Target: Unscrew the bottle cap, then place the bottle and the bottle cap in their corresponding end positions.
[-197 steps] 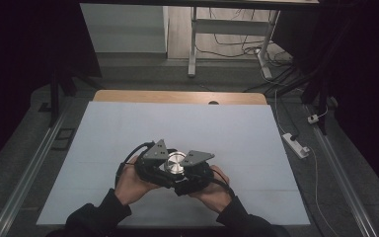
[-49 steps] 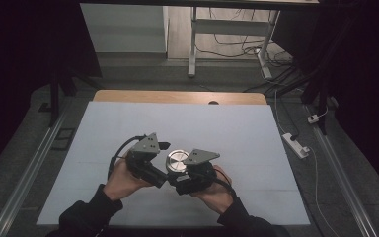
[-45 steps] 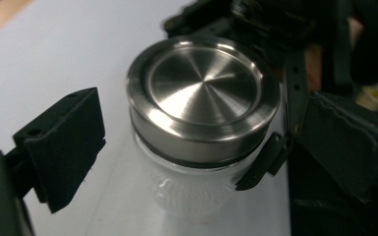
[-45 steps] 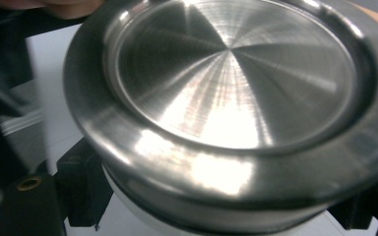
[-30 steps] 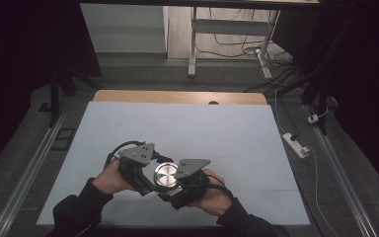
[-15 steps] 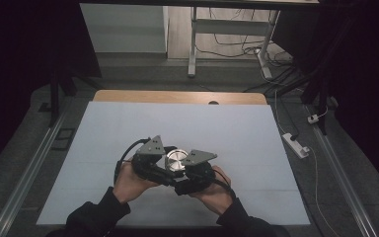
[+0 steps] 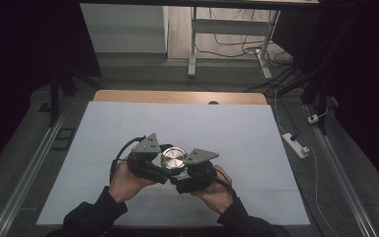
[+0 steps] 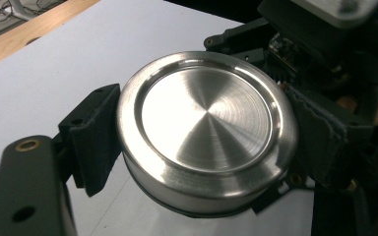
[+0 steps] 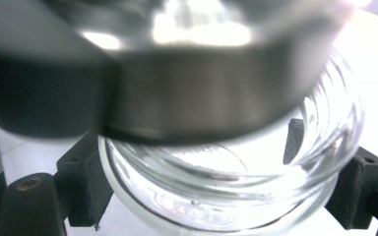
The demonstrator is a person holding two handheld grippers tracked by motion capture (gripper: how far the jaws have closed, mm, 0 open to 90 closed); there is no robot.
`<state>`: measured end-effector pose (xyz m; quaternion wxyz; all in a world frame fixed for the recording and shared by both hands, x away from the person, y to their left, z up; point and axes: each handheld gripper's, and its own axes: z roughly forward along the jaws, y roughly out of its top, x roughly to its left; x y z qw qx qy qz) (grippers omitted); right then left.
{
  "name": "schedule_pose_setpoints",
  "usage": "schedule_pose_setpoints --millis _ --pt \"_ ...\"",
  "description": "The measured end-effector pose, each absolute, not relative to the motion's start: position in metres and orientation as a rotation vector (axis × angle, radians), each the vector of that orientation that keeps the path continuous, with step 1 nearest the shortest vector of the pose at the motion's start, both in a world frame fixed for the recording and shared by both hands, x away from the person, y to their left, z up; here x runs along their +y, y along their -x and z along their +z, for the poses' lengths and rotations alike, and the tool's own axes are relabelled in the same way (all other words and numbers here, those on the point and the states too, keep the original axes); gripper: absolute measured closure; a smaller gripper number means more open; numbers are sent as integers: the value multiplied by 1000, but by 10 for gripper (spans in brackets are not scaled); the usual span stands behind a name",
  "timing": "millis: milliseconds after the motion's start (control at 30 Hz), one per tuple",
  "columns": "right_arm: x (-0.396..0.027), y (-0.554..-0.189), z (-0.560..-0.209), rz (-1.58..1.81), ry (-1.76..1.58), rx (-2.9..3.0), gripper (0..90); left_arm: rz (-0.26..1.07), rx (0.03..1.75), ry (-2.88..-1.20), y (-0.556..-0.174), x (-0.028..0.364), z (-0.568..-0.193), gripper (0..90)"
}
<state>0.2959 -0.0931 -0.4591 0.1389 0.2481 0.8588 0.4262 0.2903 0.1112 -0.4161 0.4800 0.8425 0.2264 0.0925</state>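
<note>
Both hands hold a small clear glass jar (image 9: 236, 196) with a round brushed-steel lid (image 7: 173, 159) just above the white table, near its front middle. My left gripper (image 8: 209, 142) is shut on the lid (image 8: 206, 125), one black pad on each side of its rim. My right gripper (image 9: 219, 191) is shut on the jar's threaded neck, below the blurred lid (image 9: 177, 83). In the high view the left gripper (image 7: 164, 163) and right gripper (image 7: 183, 174) meet at the jar. Whether the lid sits on the threads or is lifted off them I cannot tell.
The table top (image 7: 227, 128) is a white sheet with a wooden strip (image 7: 177, 97) along its far edge. A power strip (image 7: 296, 144) lies on the floor at the right. A white table leg (image 7: 192, 44) and cables stand beyond the table.
A second ago the hands held the jar slightly nearer and more to the left; they came back up to the middle half a second ago. Since then nothing has visibly moved.
</note>
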Motion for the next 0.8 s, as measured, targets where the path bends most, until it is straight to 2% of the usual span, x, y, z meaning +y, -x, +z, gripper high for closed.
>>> schedule_pose_setpoints --millis 800 --pt "-112 -333 -455 1205 -766 2447 151 218 478 -2036 -272 129 -424 195"
